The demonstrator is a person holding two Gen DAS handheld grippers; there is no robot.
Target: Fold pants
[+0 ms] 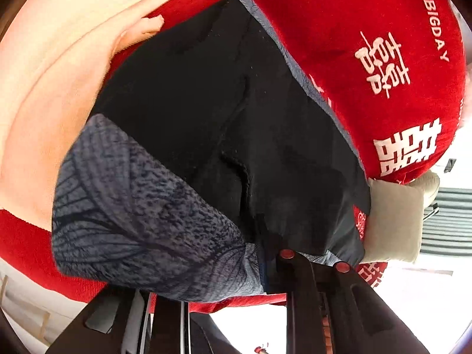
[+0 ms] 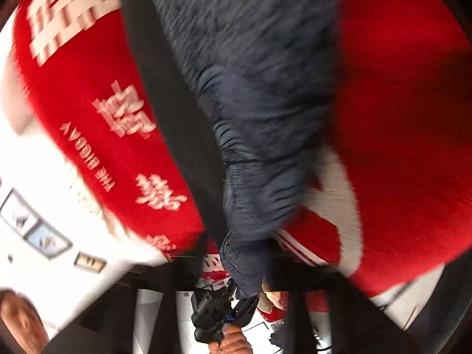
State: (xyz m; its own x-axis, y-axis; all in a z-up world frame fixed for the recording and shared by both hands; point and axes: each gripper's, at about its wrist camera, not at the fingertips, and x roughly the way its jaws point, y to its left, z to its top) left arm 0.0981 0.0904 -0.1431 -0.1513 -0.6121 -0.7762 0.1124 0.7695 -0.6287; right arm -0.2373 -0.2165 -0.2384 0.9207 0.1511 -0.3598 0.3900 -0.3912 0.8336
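The pants (image 1: 224,135) are dark, black inside with a blue-grey patterned outer side (image 1: 132,218), and hang over a red blanket. My left gripper (image 1: 312,261) is shut on a pants edge; its fingertips with red dots (image 1: 286,254) pinch the cloth. In the blurred right wrist view the pants (image 2: 250,88) hang lifted, bunched into my right gripper (image 2: 236,268), which is shut on them. The other gripper (image 2: 224,312) shows below, held by a hand.
A red blanket with white characters (image 1: 368,44) covers the surface, also in the right wrist view (image 2: 88,118). A cream cloth (image 1: 59,73) lies at the left. A beige cushion (image 1: 395,221) sits at the right. A person's face (image 2: 20,318) is at the lower left.
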